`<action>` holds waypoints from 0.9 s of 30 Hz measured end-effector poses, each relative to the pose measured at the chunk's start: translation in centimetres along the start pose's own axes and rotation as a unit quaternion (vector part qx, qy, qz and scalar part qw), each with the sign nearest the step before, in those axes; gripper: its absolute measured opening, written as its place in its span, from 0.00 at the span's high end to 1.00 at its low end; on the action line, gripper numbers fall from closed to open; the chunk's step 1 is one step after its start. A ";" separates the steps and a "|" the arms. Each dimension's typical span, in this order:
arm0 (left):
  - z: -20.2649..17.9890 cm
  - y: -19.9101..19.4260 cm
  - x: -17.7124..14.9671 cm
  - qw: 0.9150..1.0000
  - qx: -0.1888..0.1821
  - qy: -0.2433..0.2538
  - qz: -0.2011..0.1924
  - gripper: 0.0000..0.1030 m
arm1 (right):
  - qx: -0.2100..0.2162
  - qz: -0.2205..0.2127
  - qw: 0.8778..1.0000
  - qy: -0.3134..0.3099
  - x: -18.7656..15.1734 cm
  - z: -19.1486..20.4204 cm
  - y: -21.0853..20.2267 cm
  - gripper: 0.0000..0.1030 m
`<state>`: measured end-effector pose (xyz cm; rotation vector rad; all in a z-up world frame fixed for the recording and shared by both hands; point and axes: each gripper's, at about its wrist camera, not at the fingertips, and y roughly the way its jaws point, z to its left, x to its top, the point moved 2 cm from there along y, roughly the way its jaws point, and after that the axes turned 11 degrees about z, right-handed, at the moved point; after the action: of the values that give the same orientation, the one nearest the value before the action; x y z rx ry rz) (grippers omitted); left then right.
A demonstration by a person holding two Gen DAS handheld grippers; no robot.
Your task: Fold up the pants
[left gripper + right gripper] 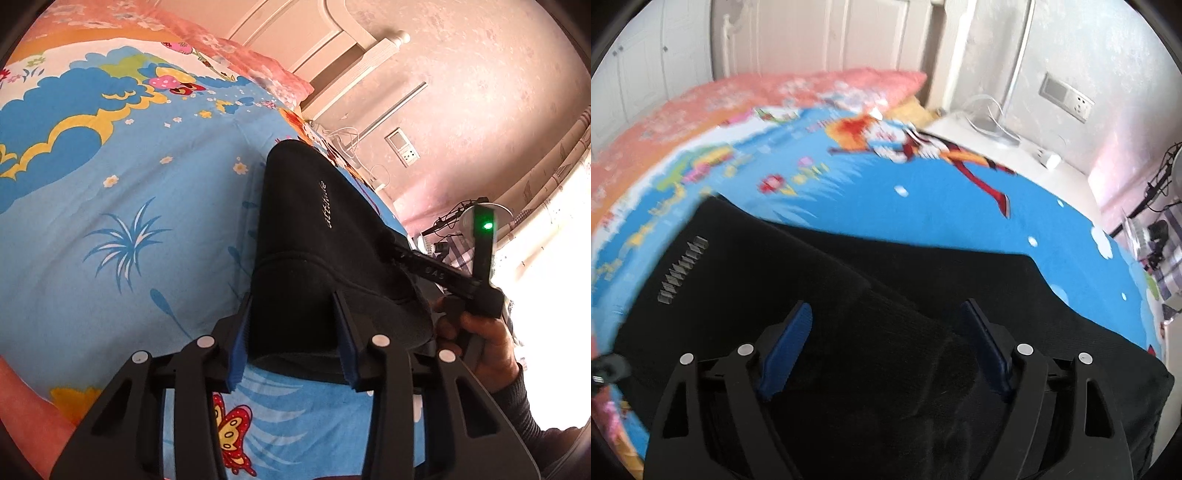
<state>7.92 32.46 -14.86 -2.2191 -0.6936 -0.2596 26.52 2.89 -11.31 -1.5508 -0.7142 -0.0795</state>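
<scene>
Black pants [314, 229] lie folded on a bright blue cartoon bedsheet [129, 221], with white lettering on the upper layer. My left gripper [291, 299] is at their near end. A thick fold of the cloth fills the gap between its blue pads [240, 343], and that end looks lifted off the sheet. In the right wrist view the pants [738, 280] spread wide under my right gripper [886, 306]. It hangs open above a ribbed fold, and its pads [790, 339] stand apart from the cloth. In the left wrist view the right gripper [439, 273], held by a hand [484, 347], is at the pants' right edge.
A pink pillow [798, 88] lies at the head of the bed, against a white headboard [332, 40]. A white nightstand [1015, 147] with cables stands beside the bed, under a wall socket [1067, 98]. Stands and gear [1160, 229] crowd the far right.
</scene>
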 end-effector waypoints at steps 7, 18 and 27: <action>0.0 -0.2 0.0 1.000 0.000 -0.001 -0.002 0.57 | 0.033 0.022 0.999 -0.009 -3.3 0.4 -1.4 0.24; -0.4 0.6 -0.2 1.000 0.006 0.006 0.011 0.46 | 0.042 0.043 0.998 -0.004 -5.0 0.1 0.7 0.17; -0.6 0.1 -0.1 1.000 0.002 0.005 0.011 0.62 | 0.041 0.053 0.998 -0.003 -4.6 0.0 0.6 0.14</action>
<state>7.90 31.90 -14.57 -2.2181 -0.6635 -0.2579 23.14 1.11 -13.98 -1.5085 -0.6320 0.0321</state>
